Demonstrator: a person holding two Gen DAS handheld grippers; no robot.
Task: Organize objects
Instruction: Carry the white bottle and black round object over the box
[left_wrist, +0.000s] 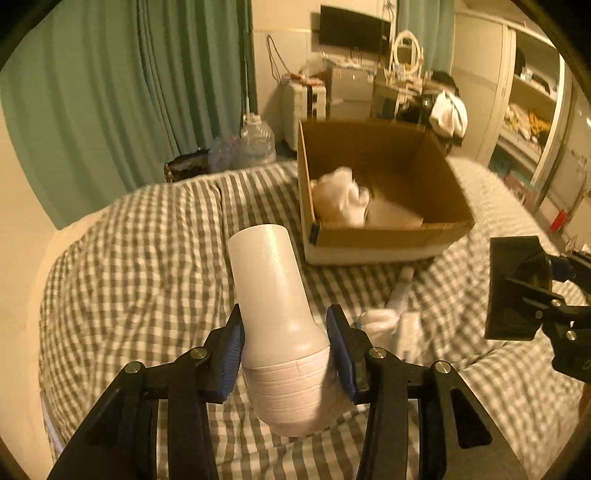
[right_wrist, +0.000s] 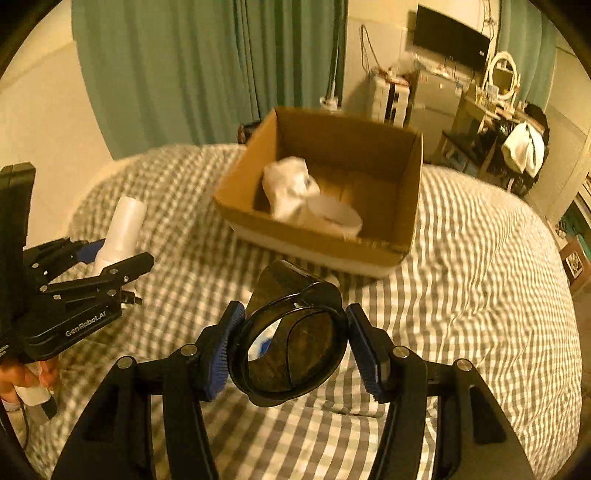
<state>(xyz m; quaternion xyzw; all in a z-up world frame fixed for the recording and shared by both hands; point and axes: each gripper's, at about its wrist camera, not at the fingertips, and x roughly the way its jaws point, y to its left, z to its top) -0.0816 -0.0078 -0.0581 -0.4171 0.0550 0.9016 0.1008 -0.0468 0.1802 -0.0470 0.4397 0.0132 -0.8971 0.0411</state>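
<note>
left gripper (left_wrist: 286, 347) clamps a white nozzle (left_wrist: 273, 295), right gripper (right_wrist: 293, 345) grips what looks like a black nozzle (right_wrist: 291, 354).

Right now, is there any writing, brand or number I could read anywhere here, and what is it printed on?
"GenRobot.AI": white lettering on the black body of the left gripper, seen from the right wrist view.
More white print at that body's lower left edge is cut off and unreadable.
Nothing legible on the brown cardboard box.

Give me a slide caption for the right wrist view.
Right gripper holds a dark nozzle above the checked bedspread, facing the cardboard box.
</note>
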